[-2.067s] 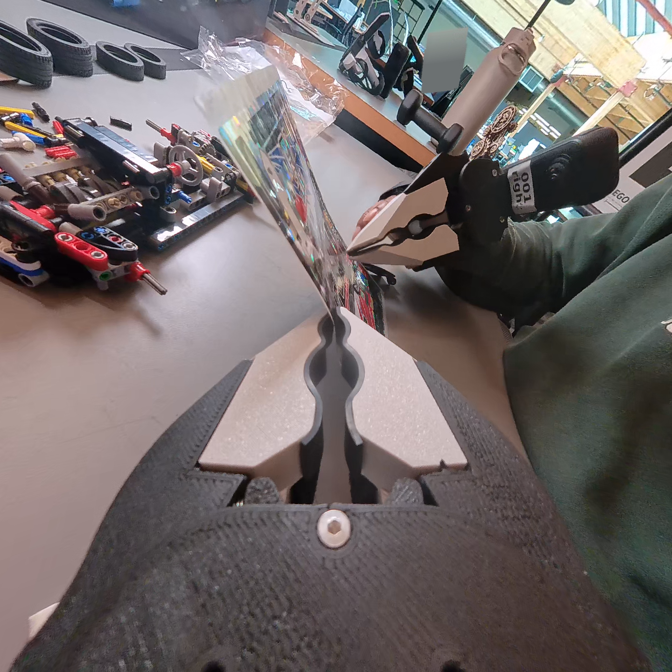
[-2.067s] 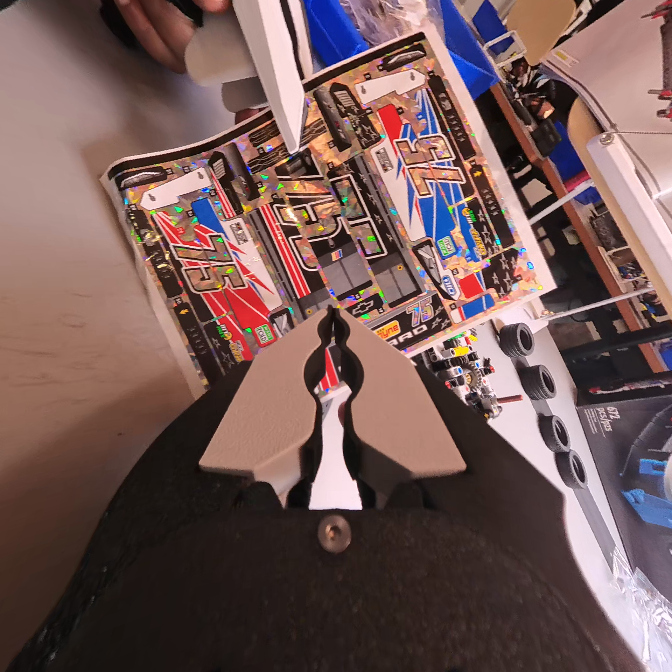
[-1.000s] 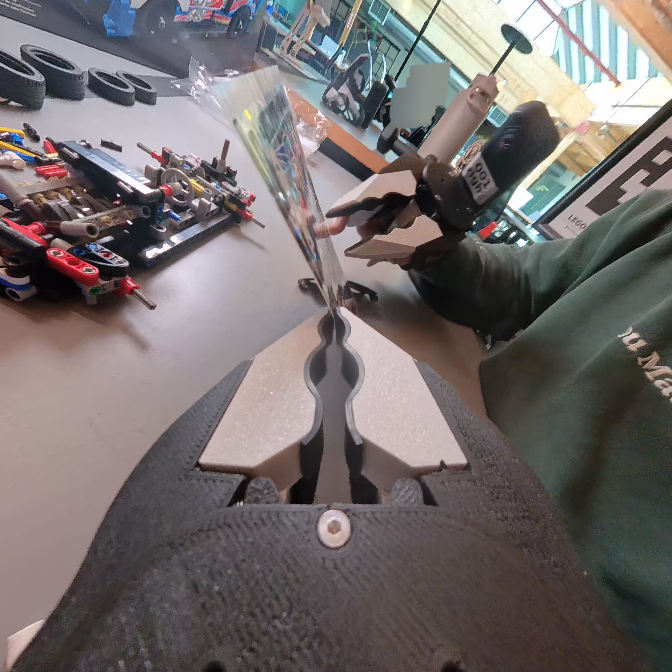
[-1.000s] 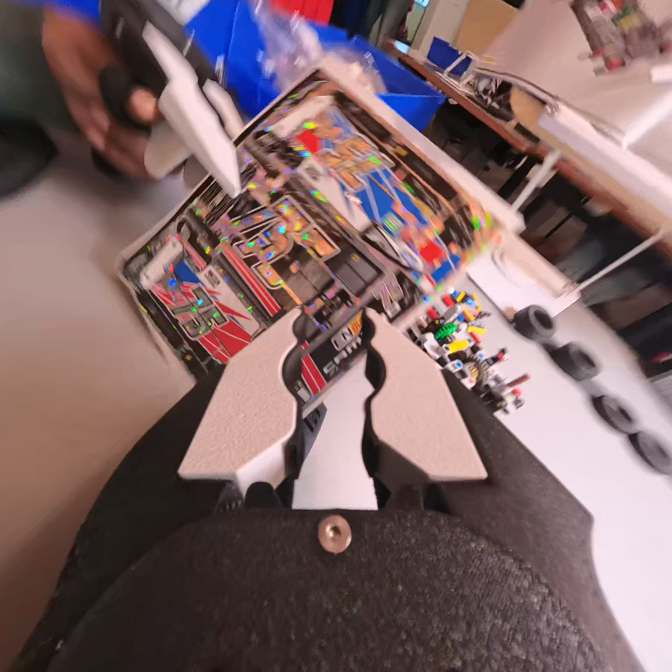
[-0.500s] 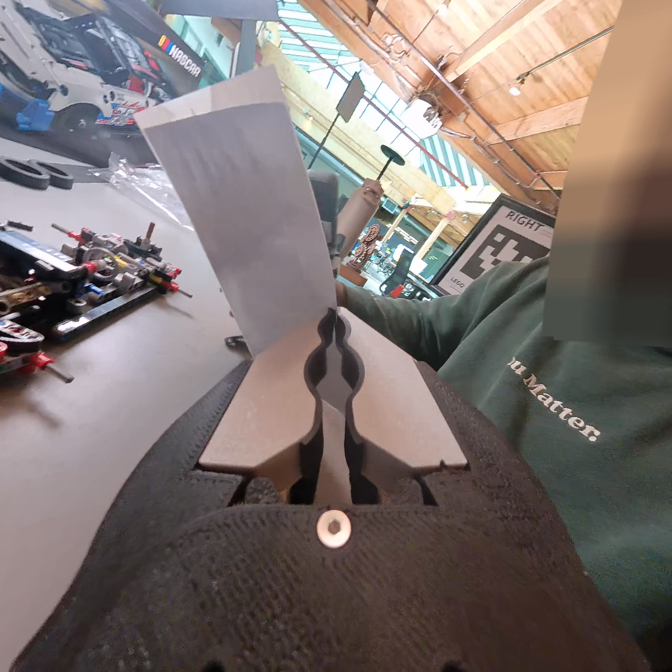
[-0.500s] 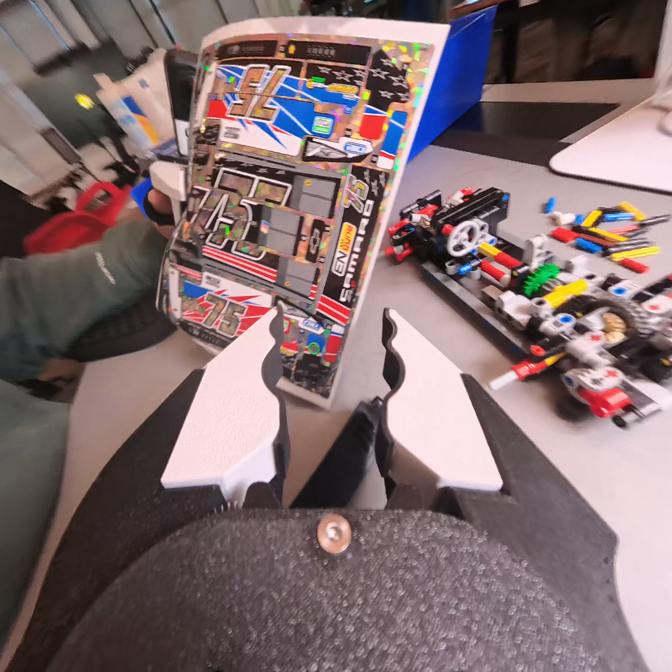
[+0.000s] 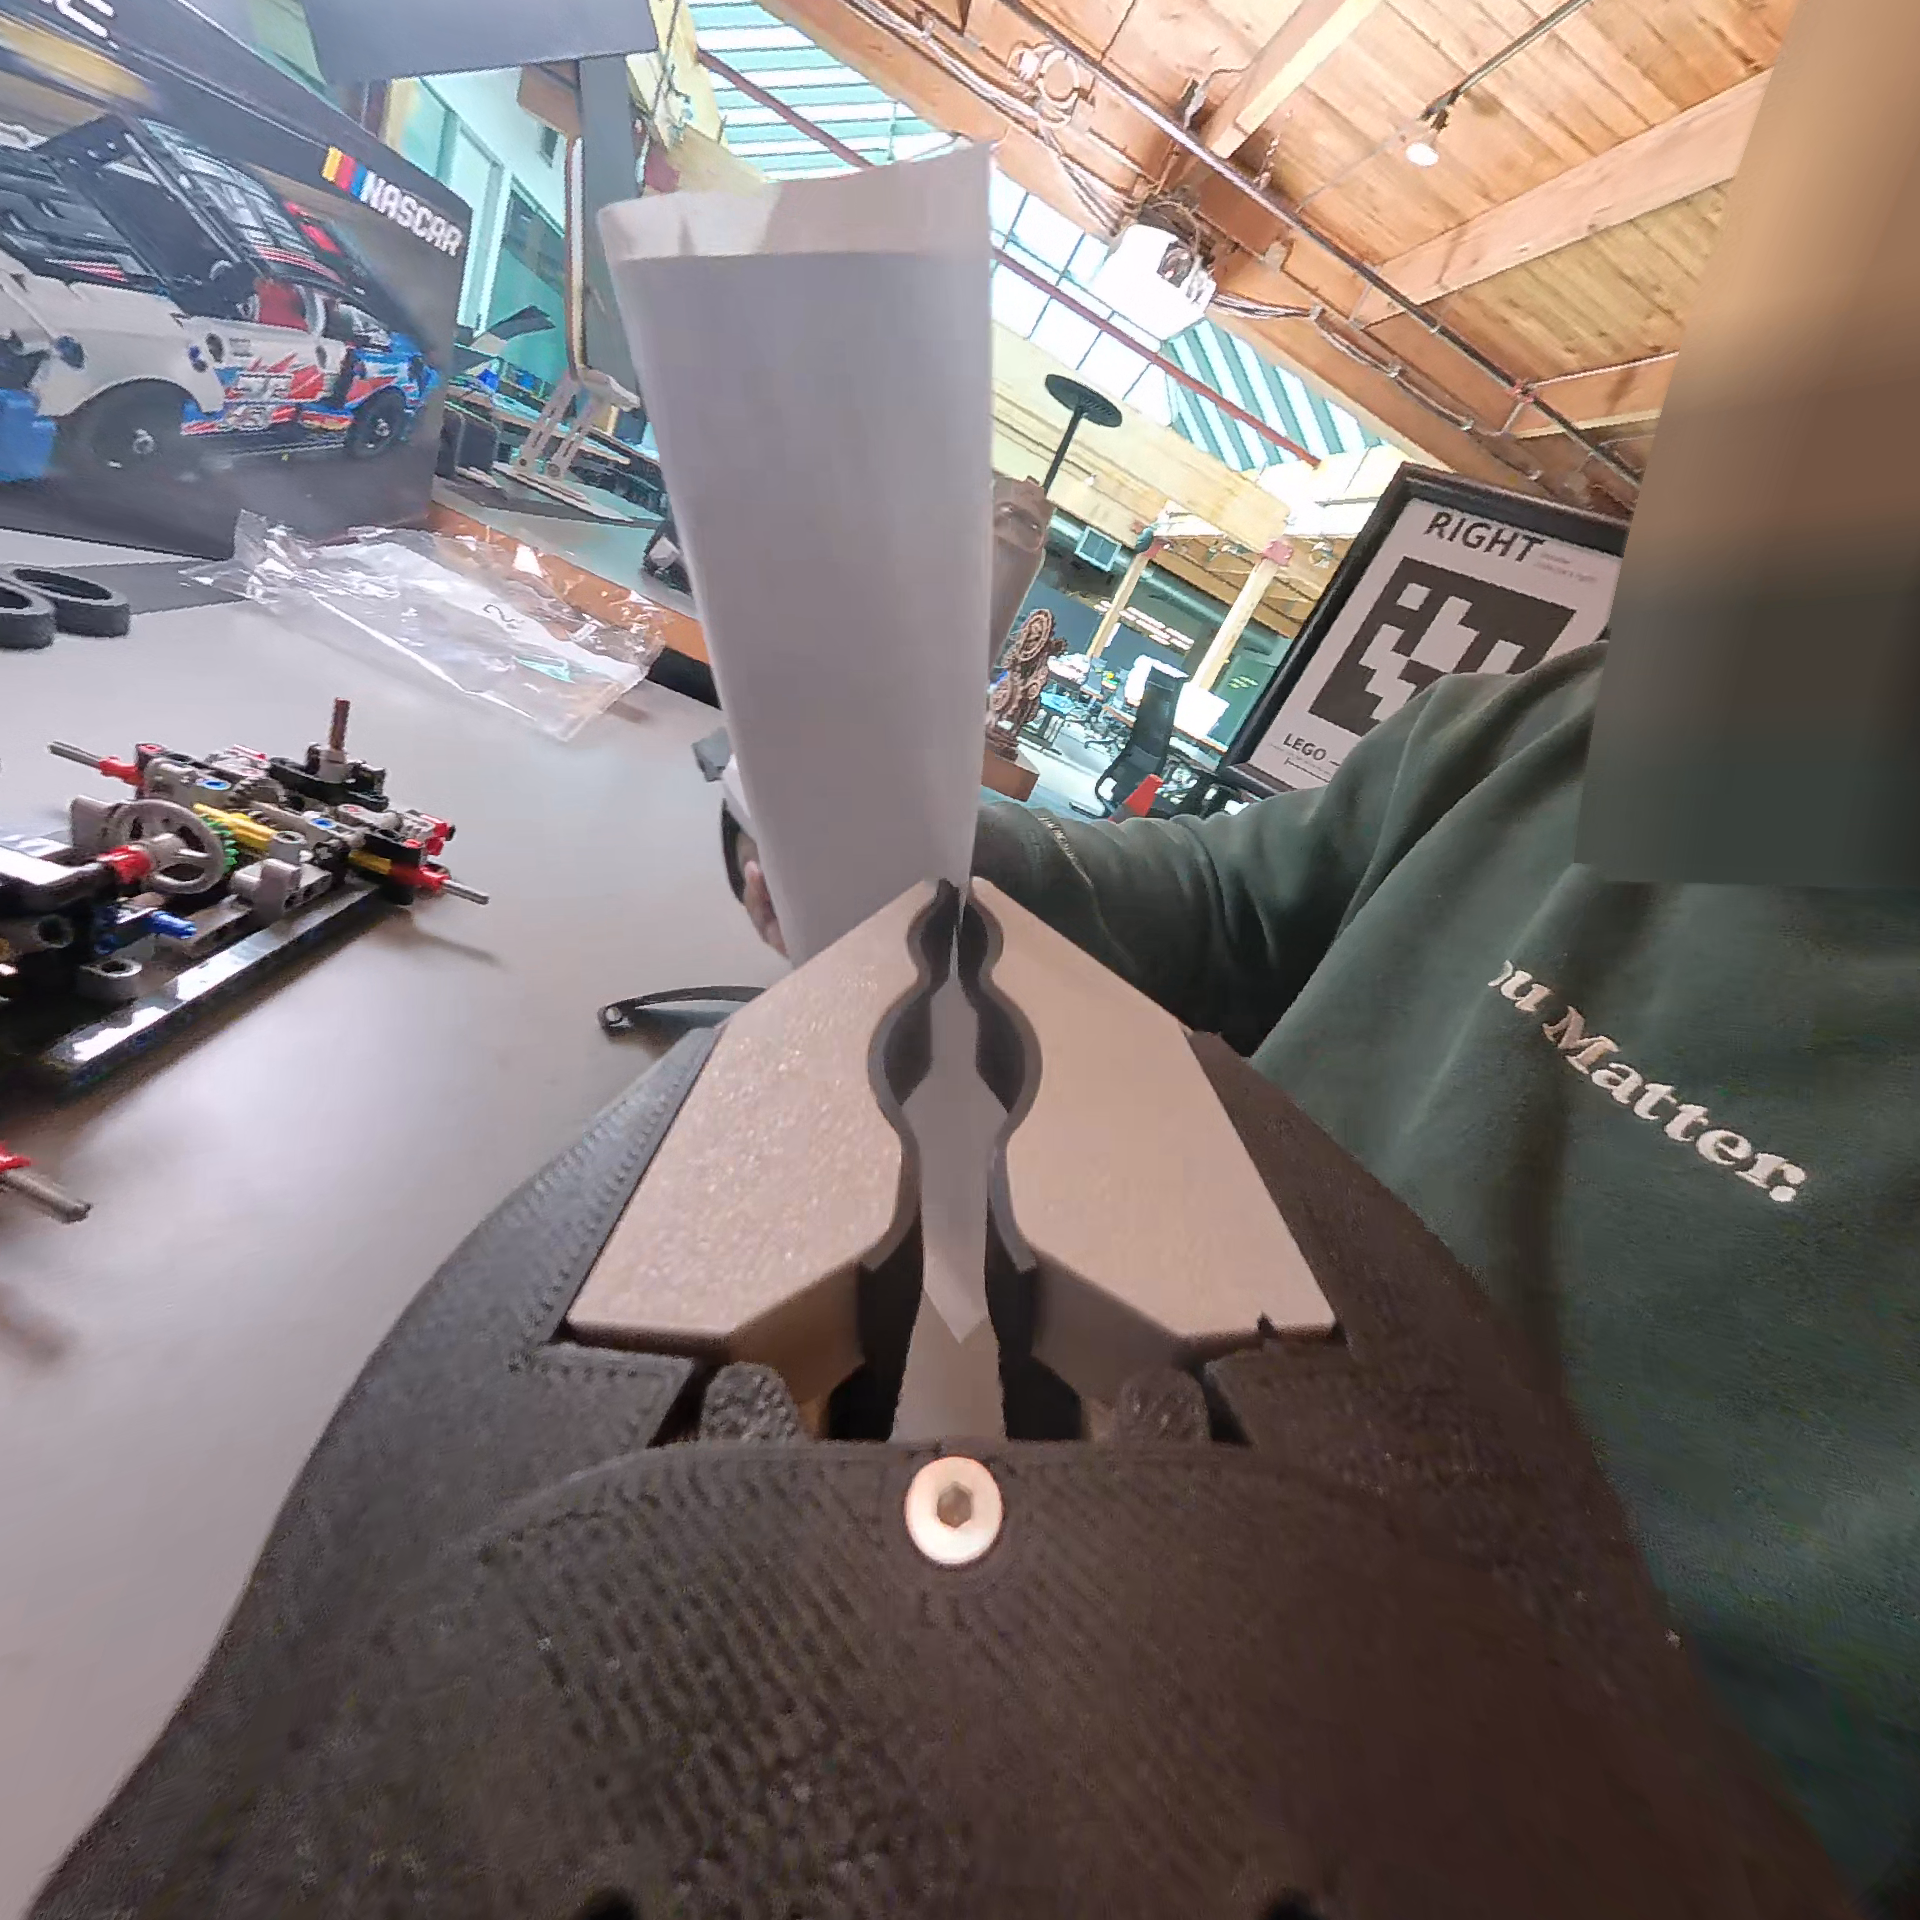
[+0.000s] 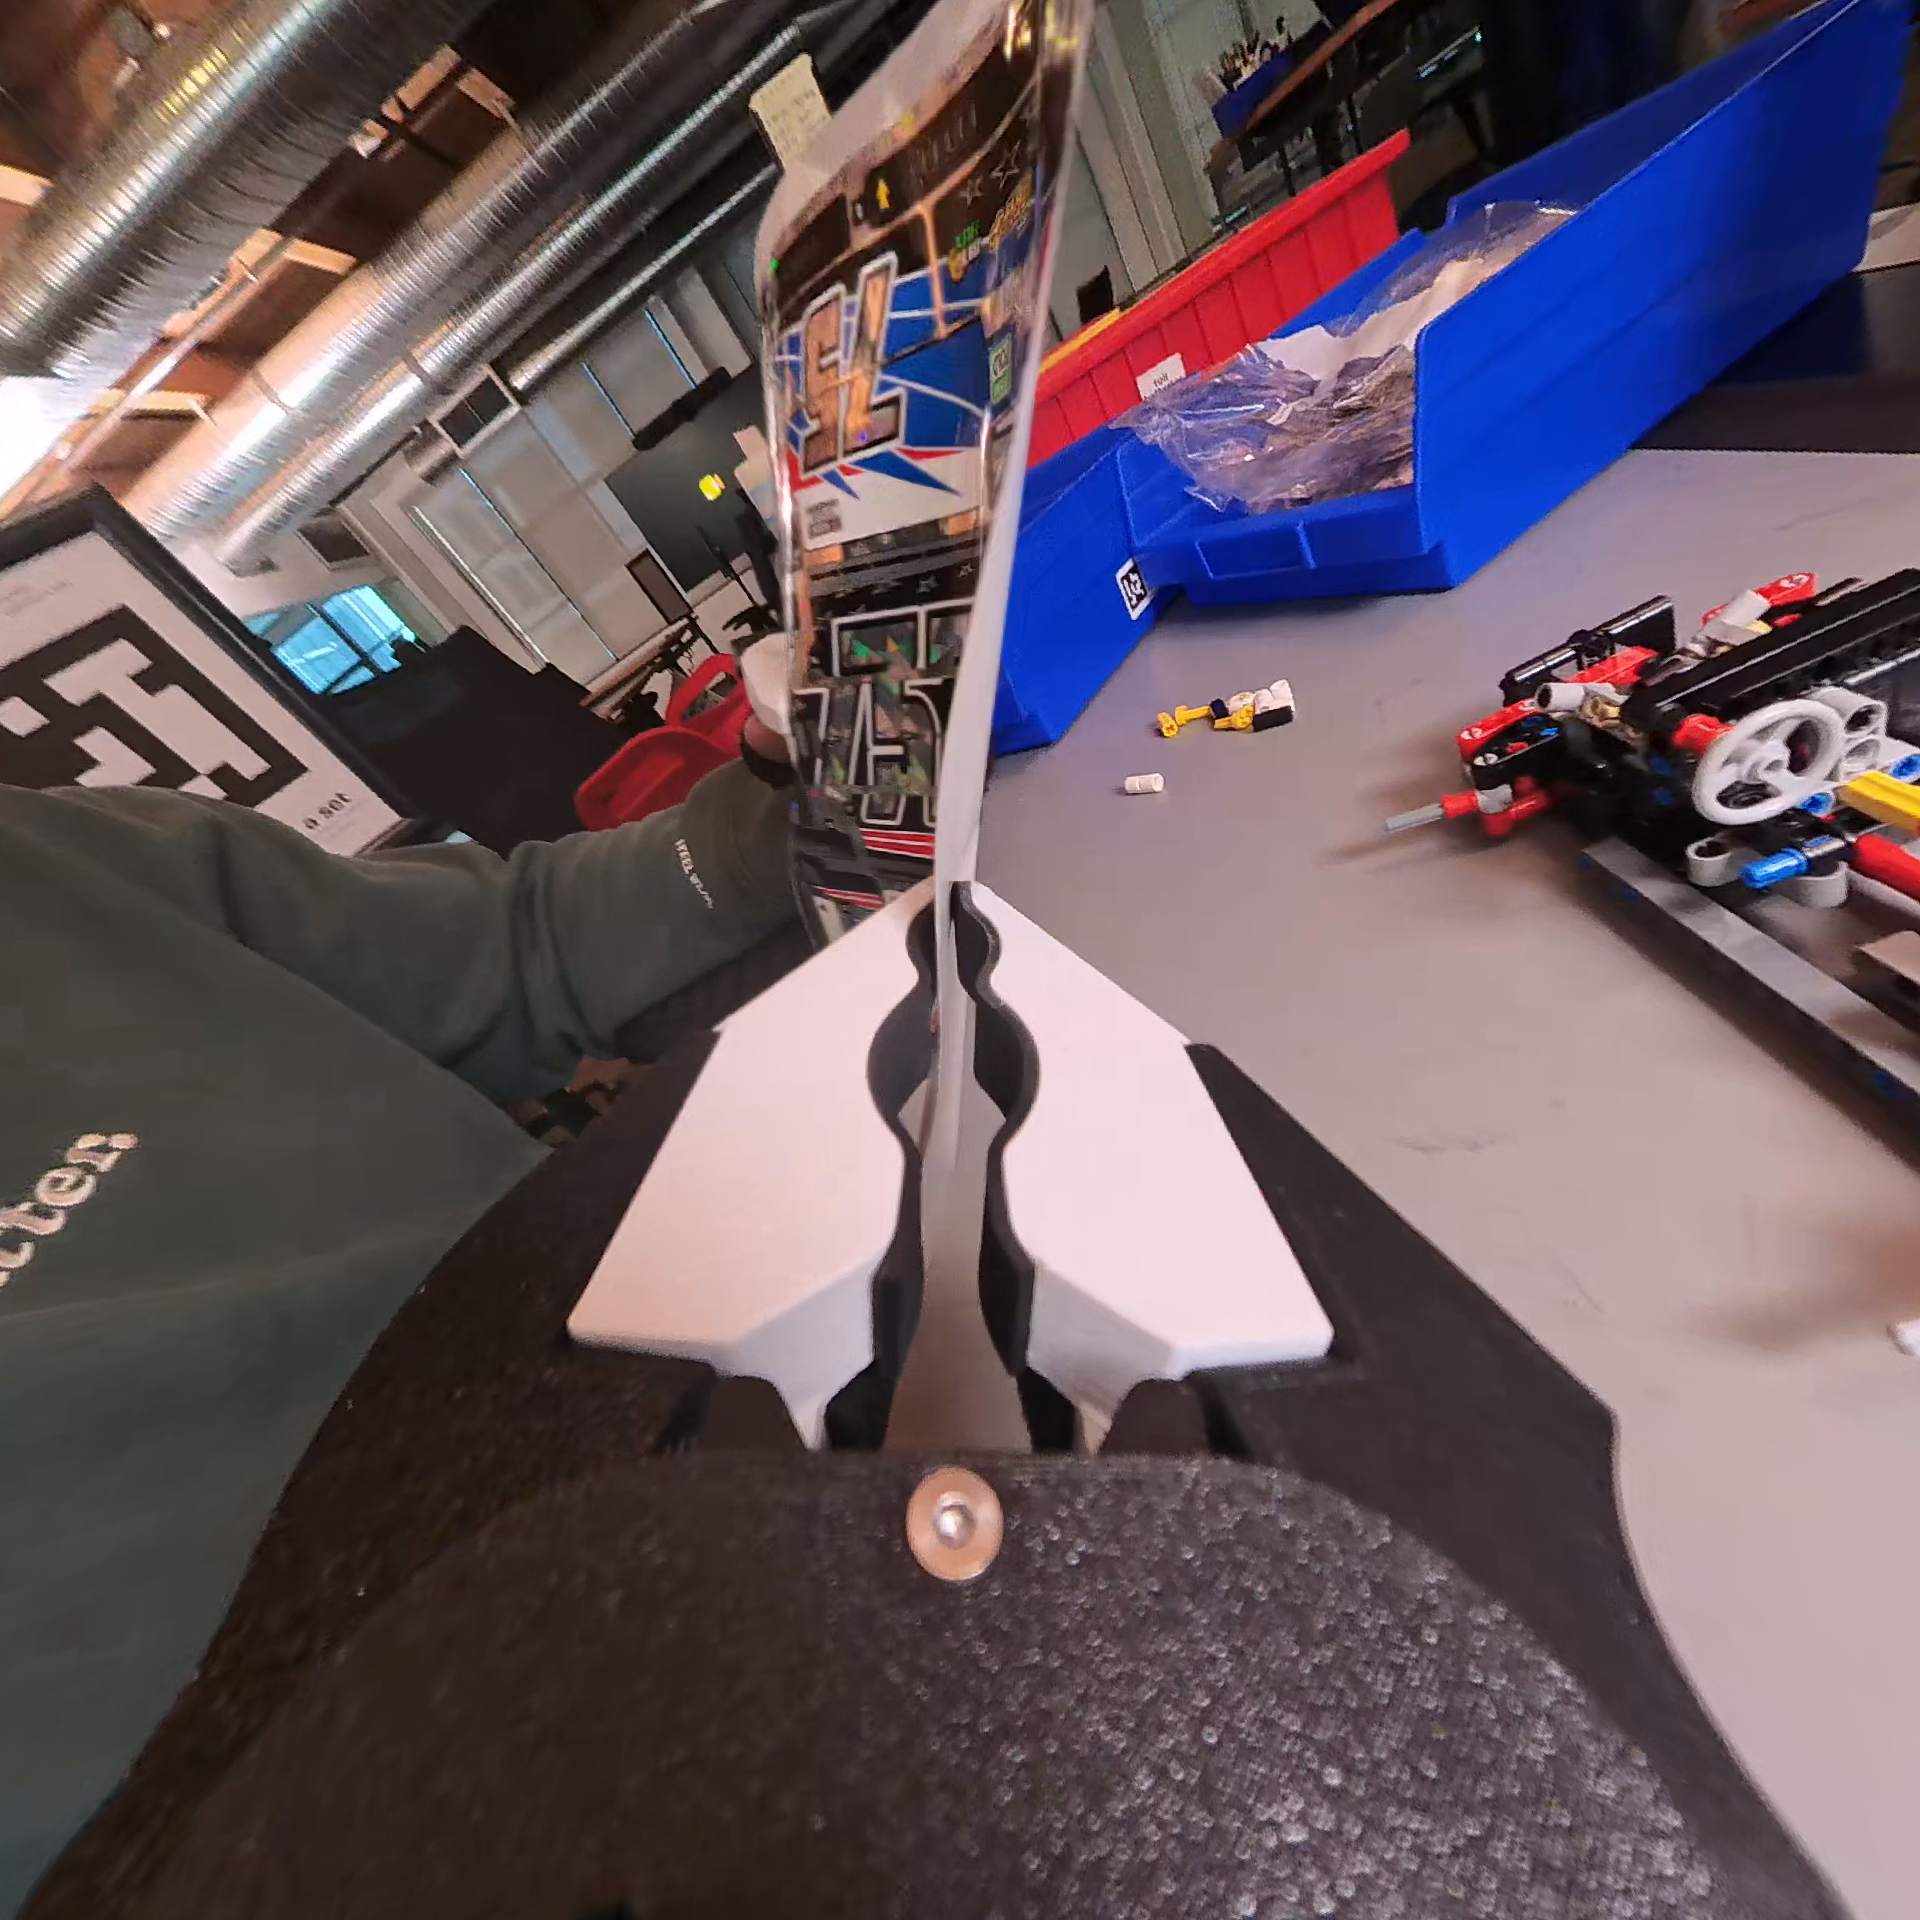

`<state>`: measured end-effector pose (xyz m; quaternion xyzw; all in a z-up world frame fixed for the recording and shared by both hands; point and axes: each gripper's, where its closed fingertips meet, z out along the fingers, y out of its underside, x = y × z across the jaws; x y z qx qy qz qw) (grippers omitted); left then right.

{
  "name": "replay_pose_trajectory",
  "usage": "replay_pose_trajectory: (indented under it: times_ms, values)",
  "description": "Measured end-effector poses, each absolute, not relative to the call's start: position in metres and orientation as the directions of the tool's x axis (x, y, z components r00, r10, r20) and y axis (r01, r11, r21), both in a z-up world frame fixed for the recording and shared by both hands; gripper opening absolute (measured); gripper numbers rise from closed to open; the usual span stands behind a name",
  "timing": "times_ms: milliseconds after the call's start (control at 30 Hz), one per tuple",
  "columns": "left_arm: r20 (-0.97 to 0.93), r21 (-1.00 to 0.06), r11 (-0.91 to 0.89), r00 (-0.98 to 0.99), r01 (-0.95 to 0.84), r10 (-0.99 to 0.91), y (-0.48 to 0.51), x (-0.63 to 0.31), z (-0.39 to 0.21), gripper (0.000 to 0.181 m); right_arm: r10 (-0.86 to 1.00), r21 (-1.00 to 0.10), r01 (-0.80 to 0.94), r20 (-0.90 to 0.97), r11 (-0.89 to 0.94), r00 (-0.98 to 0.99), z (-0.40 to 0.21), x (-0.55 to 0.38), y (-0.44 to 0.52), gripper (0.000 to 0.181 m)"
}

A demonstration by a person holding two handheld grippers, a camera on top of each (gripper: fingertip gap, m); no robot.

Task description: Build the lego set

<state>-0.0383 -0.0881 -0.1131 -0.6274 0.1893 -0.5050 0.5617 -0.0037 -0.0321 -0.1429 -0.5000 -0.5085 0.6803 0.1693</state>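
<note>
Between the two grippers: the sticker sheet (image 8: 894, 436) is held upright above the grey table (image 8: 1351, 1039), clear of its surface, pinched at two opposite edges.

Left gripper (image 7: 954, 914): the jaws are pressed together on one edge of the sheet; its plain white backing (image 7: 831, 520) is turned to this camera, and a corner is seen poking down between the fingers.

Right gripper (image 8: 954, 899): the jaws are likewise closed on the other edge, with the printed holographic face seen nearly edge-on and bowed.

Lego chassis (image 7: 208, 862): the half-built model is left lying on the table to the left, well apart from the sheet; loose small pieces (image 8: 1226, 712) are scattered near the blue bin (image 8: 1558, 416).

Risk, crease: a permanent fold could be set into the sheet if the grippers were brought closer or twisted against each other, since it is already curved between them.

Risk, tear or slip: if the grippers were pulled apart, the thin edge could be torn or drawn out of one pinch, and the sheet would swing from the other.

Risk, stickers: a decal lying under a fingertip could be lifted or scuffed by the clamping; whether one lies there cannot be told.

Risk, model: the chassis could be knocked if the sheet were swept low towards it.
</note>
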Motion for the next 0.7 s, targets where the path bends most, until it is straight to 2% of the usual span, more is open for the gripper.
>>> replay_pose_trajectory:
  times_ms: [233,433,467,567,633,700]
  values:
    - [0.394,-0.917,-0.295,0.491,0.268,-0.777,-0.082,-0.041,-0.124,0.0,0.691,-0.827,0.291,-0.563,-0.482,-0.455,-0.141,0.002,-0.028,0.0]
    - [0.41,-0.907,-0.307,0.433,0.289,-0.803,-0.088,-0.033,-0.119,0.0,0.706,-0.821,0.3,-0.571,-0.486,-0.42,-0.145,0.001,-0.022,0.0]
    - [0.42,-0.9,-0.312,0.419,0.303,-0.805,-0.088,-0.032,-0.118,0.0,0.738,-0.828,0.3,-0.559,-0.473,-0.378,-0.149,-0.002,-0.018,0.004]
    - [0.444,-0.882,-0.315,0.394,0.351,-0.805,-0.088,-0.034,-0.111,0.0,0.919,-0.922,0.227,-0.354,-0.312,-0.172,-0.155,-0.009,0.014,0.026]
    - [0.453,-0.875,-0.311,0.398,0.372,-0.798,-0.086,-0.037,-0.109,0.0,0.993,-0.983,0.153,-0.11,-0.101,-0.051,-0.14,-0.003,0.031,0.026]
    - [0.454,-0.874,-0.304,0.413,0.38,-0.79,-0.084,-0.04,-0.108,0.0,0.996,-0.991,0.097,0.089,0.089,-0.008,-0.118,0.003,0.027,0.027]
